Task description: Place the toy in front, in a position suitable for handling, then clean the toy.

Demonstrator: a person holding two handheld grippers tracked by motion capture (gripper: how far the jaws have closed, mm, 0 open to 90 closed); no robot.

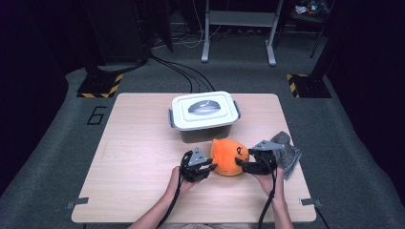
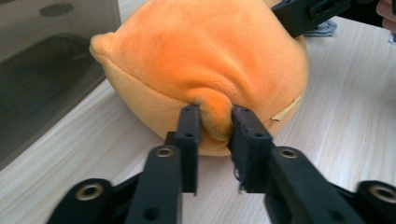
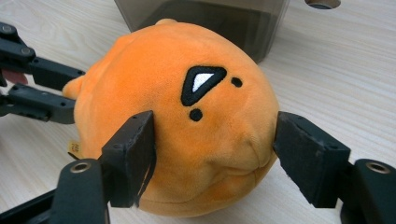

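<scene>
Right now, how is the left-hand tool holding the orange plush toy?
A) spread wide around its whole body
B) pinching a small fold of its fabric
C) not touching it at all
B: the left gripper squeezes a small fold of the orange plush toy between its jaws.

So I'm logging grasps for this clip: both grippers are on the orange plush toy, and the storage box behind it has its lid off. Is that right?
Not quite. The lid is on the storage box, as the high view shows. The rest holds: the left gripper pinches a fold of the orange plush toy and the right gripper grips its sides.
</scene>
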